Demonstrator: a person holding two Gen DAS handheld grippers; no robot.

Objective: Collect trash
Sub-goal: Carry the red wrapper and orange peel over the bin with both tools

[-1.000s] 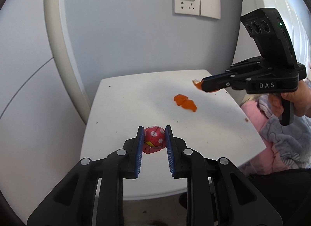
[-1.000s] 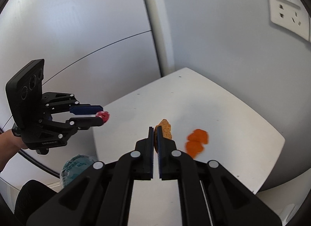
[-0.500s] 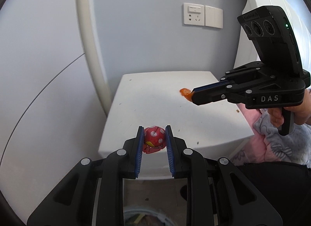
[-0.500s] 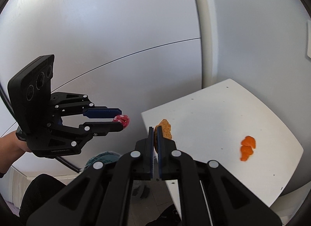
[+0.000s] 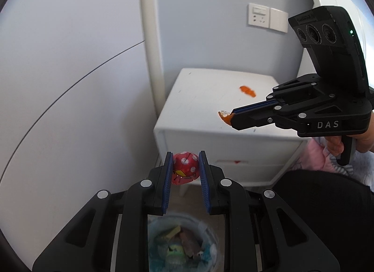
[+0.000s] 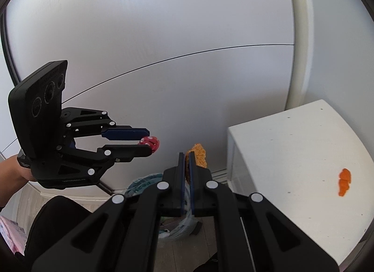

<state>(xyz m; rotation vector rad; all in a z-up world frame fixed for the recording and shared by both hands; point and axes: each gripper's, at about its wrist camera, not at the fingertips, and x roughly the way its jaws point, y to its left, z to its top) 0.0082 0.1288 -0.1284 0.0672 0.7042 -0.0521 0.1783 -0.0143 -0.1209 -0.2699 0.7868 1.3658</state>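
Left gripper (image 5: 185,163): jaws narrowly parted, clamped on a red white-spotted foil ball (image 5: 186,163), held in the air above a lined trash bin (image 5: 180,244) on the floor. Right gripper (image 6: 186,164): jaws all but closed, pinching an orange peel piece (image 6: 198,155) upright between the pads; in the left wrist view the peel shows at the fingertips over the front edge of a white nightstand (image 5: 203,99). Second orange peel scrap (image 6: 344,182): lying on the nightstand top, well apart from both grippers. Wall socket plate (image 5: 258,17): behind the nightstand.
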